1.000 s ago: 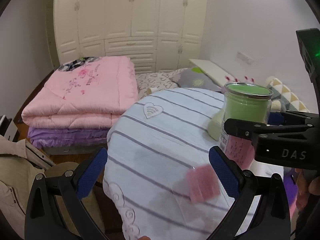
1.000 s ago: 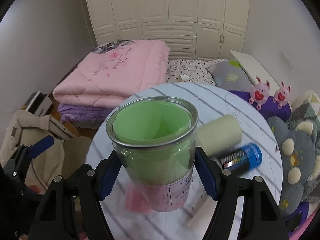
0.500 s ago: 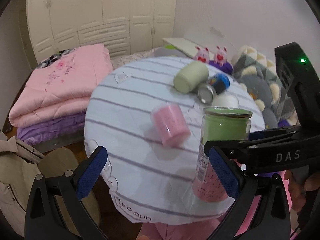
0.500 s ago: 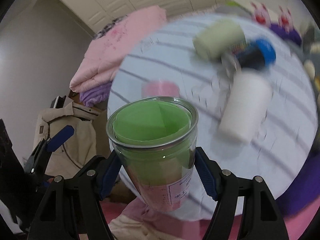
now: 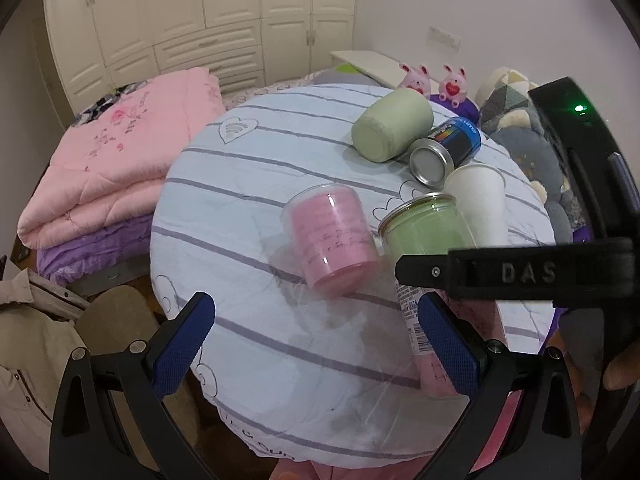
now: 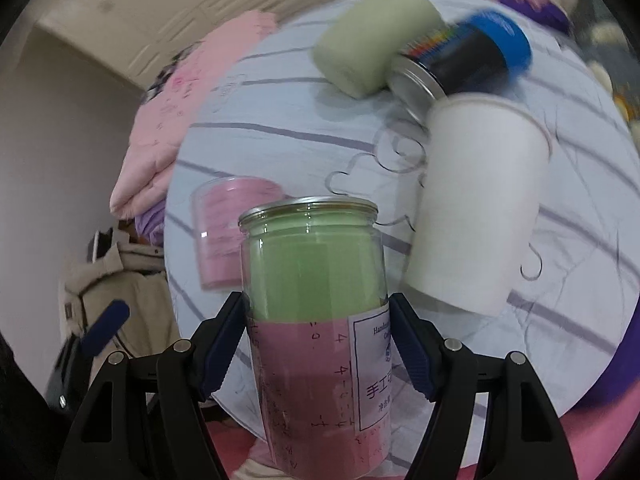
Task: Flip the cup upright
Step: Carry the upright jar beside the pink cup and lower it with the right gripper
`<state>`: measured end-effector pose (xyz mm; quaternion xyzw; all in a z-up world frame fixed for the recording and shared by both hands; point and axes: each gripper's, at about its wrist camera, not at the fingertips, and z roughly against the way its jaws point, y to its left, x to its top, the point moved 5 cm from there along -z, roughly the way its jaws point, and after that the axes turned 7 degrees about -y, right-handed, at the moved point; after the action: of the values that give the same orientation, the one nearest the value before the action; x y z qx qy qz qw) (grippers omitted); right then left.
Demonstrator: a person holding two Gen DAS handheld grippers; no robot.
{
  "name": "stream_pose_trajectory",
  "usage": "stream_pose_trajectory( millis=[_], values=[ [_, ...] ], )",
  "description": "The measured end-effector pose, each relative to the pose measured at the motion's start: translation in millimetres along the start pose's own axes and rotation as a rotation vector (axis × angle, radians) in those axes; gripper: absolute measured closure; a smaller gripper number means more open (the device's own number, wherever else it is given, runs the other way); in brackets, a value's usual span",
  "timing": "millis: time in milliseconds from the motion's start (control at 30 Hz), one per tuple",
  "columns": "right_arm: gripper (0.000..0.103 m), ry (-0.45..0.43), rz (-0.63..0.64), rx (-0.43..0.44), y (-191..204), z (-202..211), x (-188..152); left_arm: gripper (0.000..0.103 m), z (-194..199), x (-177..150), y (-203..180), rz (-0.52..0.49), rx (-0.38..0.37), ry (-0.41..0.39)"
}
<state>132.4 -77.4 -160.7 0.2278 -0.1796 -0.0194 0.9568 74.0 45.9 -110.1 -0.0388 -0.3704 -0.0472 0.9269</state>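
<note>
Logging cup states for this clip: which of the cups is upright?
Only the clear green-lined cup, clamped in the right gripper, mouth up. The pink, white and pale-green cups lie sideways.

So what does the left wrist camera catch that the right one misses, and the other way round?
Only the left wrist view shows the wardrobe, two pink toy rabbits, and the right hand-held gripper's black body marked DAS from the side.

Only the right wrist view shows the right hand-held gripper shut on the jar, head-on, with the label's print.

Both show the striped table, the pink cup on its side, the white cup, green cup, blue can, pink quilt, and the left hand-held gripper, open.
</note>
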Motion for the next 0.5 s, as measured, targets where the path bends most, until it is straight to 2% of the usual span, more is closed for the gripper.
stream_pose_trajectory(
  millis=[167, 200, 233, 367, 500],
  values=[
    [0.03, -0.024, -0.043, 0.016, -10.8, 8.2, 1.4, 0.001, -3.0, 2.1, -5.9, 0.026, -0.022, 0.014],
    [0.027, -0.035, -0.044, 0.019, -10.7, 11.0, 2.7, 0.0, -3.3, 2.4, -6.9, 0.027, -0.025, 0.016],
    [0.02, -0.042, -0.041, 0.023, -10.2, 13.1, 4.0, 0.0, -3.3, 2.8, -9.3, 0.029, -0.027, 0.019],
    [0.02, -0.03, -0.031, 0.035, -12.0, 15.1, 5.6, 0.0, -3.6, 3.5, -17.0, 0.022, -0.019, 0.026],
    [0.02, -0.104, -0.012, 0.061, -11.7, 38.1, 9.5, 0.0, 1.8, 8.2, -22.4, 0.026, -0.018, 0.011]
  ],
)
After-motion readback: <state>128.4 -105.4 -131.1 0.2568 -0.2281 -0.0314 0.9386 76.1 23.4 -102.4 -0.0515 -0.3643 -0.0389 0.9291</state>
